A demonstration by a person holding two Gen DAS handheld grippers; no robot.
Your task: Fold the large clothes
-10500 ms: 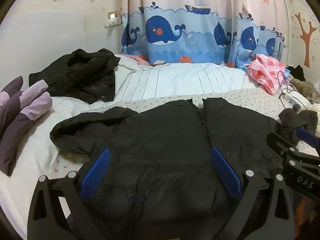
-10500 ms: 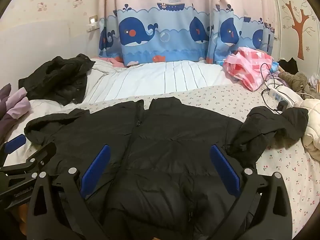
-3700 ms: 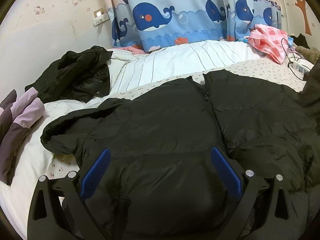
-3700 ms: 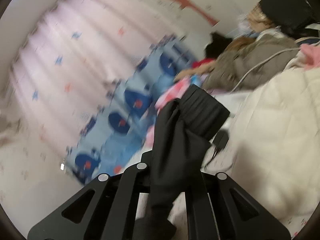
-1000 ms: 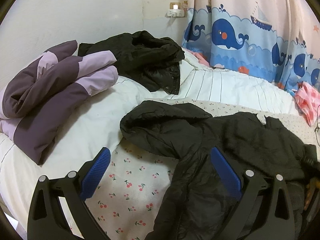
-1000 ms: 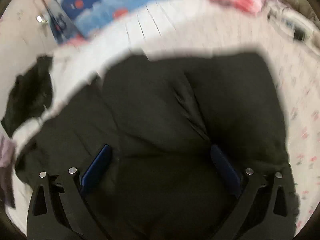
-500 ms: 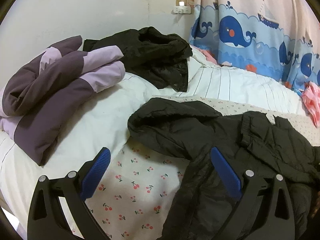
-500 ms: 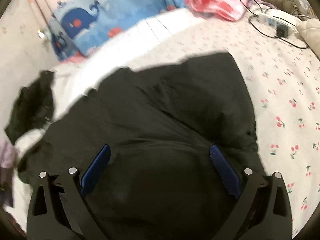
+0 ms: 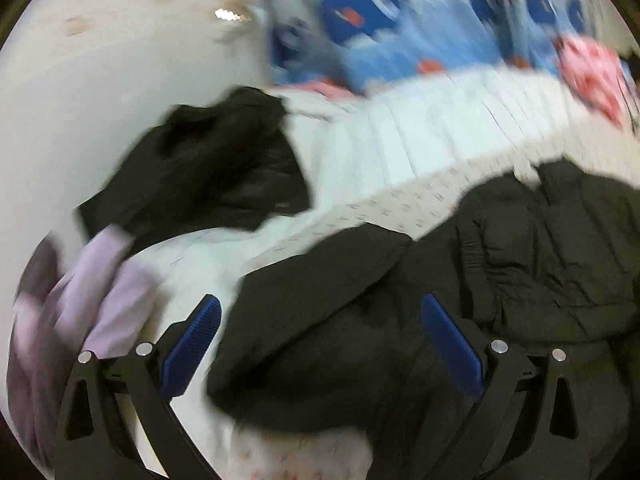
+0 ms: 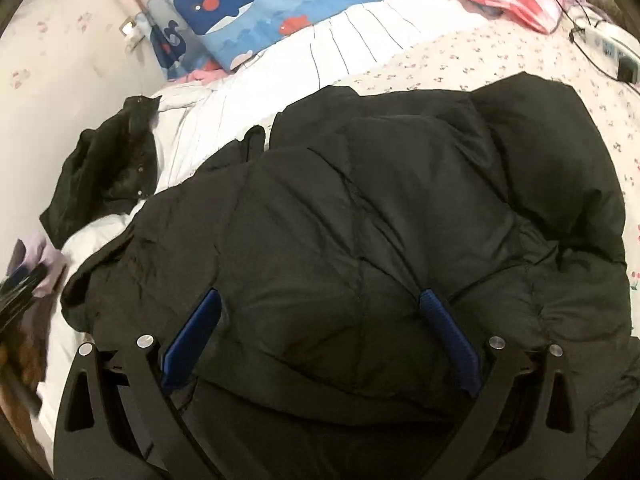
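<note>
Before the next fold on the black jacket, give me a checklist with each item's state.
1. Left tongs open, holding nothing: ok.
2. Right tongs open, holding nothing: ok.
3. Right sleeve folded across the black jacket: ok.
4. Left sleeve folded in: not ok, it lies out to the side.
5. Other black coat apart from the jacket: ok.
6. Left view sharp enough to aim: not ok, blurred.

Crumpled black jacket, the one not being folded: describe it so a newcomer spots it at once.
Start at the whale-print curtain and follow the white striped bedding toward the wall. The crumpled black jacket lies heaped there, showing snap buttons, unlike the larger black puffer coat spread under the right tool.
</note>
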